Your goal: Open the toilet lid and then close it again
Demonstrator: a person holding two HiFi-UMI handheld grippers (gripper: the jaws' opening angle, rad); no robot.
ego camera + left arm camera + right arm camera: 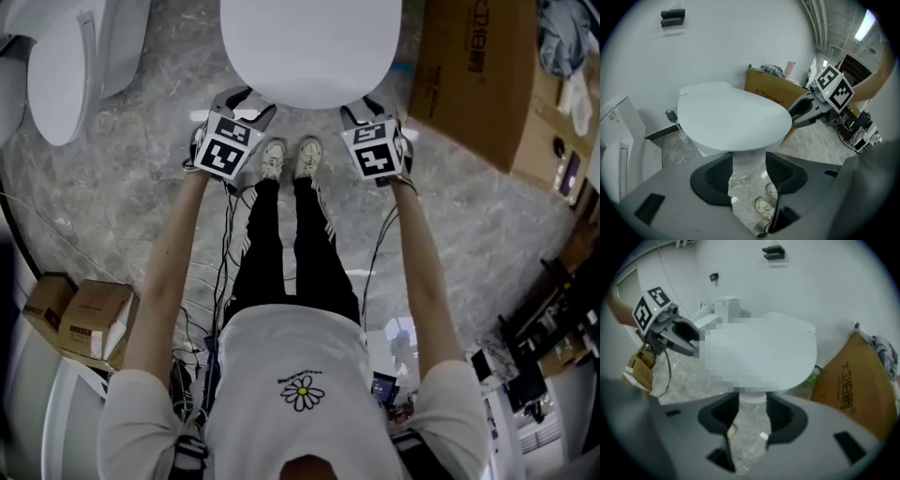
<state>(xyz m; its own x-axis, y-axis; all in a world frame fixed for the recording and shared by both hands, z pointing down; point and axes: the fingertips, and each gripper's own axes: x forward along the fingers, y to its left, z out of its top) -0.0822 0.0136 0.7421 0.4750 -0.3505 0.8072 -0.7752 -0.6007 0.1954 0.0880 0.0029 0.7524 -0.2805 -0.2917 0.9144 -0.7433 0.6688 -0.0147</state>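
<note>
The white toilet lid (309, 47) lies closed on the bowl, straight ahead of the person's feet. My left gripper (246, 101) hovers at the lid's front-left edge and my right gripper (364, 105) at its front-right edge. In the left gripper view the lid (733, 117) fills the middle, and my left gripper (749, 168) stands open just short of its rim, with only the pedestal and floor showing in the gap. The right gripper view shows the lid (792, 348) just beyond my right gripper (752, 411), also open with nothing held. Each view shows the other gripper beside the lid.
A second white toilet (66, 66) stands at the far left. A large cardboard box (473, 75) leans right of the toilet. Small boxes (84, 319) sit at the lower left. Cables trail over the marble floor beside the person's shoes (291, 157).
</note>
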